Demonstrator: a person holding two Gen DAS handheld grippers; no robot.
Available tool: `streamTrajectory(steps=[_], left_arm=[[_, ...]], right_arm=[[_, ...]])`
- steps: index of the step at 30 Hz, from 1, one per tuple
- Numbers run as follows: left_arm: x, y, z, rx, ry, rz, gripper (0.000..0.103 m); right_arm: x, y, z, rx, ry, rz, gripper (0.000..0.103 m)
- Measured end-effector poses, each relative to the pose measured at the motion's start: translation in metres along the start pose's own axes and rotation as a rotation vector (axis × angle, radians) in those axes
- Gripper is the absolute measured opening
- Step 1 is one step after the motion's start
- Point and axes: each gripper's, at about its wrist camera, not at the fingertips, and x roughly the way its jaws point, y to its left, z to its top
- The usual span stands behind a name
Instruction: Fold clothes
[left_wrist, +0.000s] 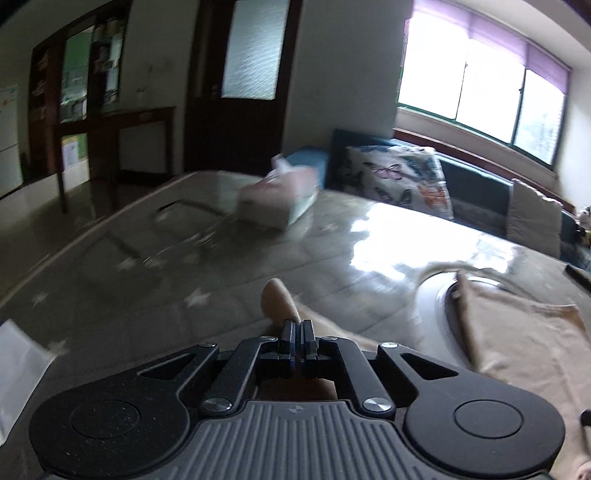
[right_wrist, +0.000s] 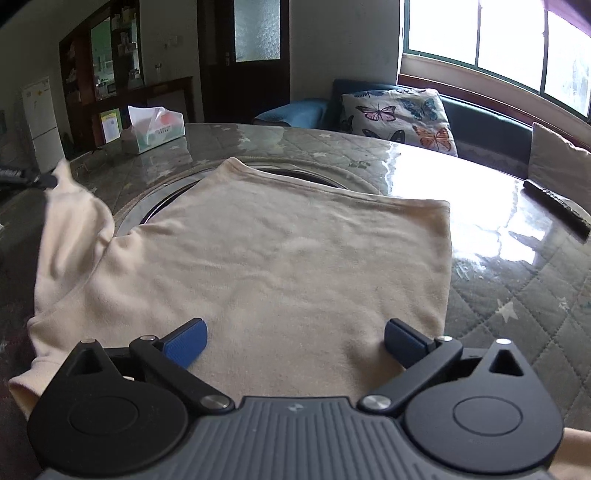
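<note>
A cream long-sleeved top (right_wrist: 280, 258) lies flat on the glass-topped table (right_wrist: 498, 236), its right side folded in to a straight edge. My left gripper (left_wrist: 297, 332) is shut on the end of the top's left sleeve (left_wrist: 279, 301) and holds it lifted; in the right wrist view that sleeve (right_wrist: 70, 221) rises at the far left to the left gripper (right_wrist: 48, 180). The top's body shows in the left wrist view (left_wrist: 517, 339) at the right. My right gripper (right_wrist: 295, 341) is open and empty, hovering low over the top's near hem.
A tissue box (right_wrist: 155, 129) stands at the table's far left, also in the left wrist view (left_wrist: 277, 199). A dark remote (right_wrist: 556, 205) lies at the right edge. A sofa with a butterfly cushion (right_wrist: 399, 118) stands behind the table under the window.
</note>
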Motion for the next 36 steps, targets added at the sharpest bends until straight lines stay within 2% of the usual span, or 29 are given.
streamTrajectory(steps=[6,11,14,15,16,17,19,20,24,30,32,36], left_arm=[[0.008,0.02,-0.017,-0.011,0.044,0.065,0.003],[0.006,0.025,-0.02,-0.022,0.05,0.103,0.013],[-0.002,0.02,-0.02,-0.016,0.042,0.101,0.043],[-0.005,0.019,-0.02,-0.014,0.035,0.094,0.061],[-0.008,0.014,-0.019,-0.012,0.024,0.089,0.071],[-0.011,0.01,-0.019,-0.006,0.012,0.078,0.074],[-0.013,0.0,-0.019,0.011,0.006,0.039,0.092],[-0.012,-0.007,-0.018,0.021,0.007,0.024,0.095],[0.001,-0.03,-0.019,0.099,0.016,-0.007,0.099],[0.032,-0.027,-0.02,0.124,0.082,0.067,0.1],[0.035,-0.021,-0.02,0.126,0.075,0.078,0.101],[0.044,-0.004,-0.013,0.109,0.064,0.164,0.103]], right_arm=[[-0.001,0.0,-0.007,-0.008,-0.04,-0.004,0.103],[-0.001,-0.001,-0.007,-0.002,-0.04,0.002,0.103],[-0.001,0.0,-0.007,-0.005,-0.04,-0.001,0.103],[-0.001,0.0,-0.007,-0.005,-0.04,-0.001,0.103],[-0.001,0.0,-0.007,-0.005,-0.04,-0.001,0.103],[-0.001,0.0,-0.007,-0.005,-0.04,-0.001,0.103],[-0.001,0.0,-0.007,-0.005,-0.04,-0.001,0.103],[-0.001,0.0,-0.007,-0.004,-0.041,-0.001,0.103],[-0.001,0.0,-0.007,-0.003,-0.041,0.0,0.103],[0.0,0.0,-0.007,-0.002,-0.04,0.0,0.103],[0.0,0.0,-0.007,-0.002,-0.04,0.0,0.103],[0.0,0.0,-0.007,-0.001,-0.04,0.001,0.103]])
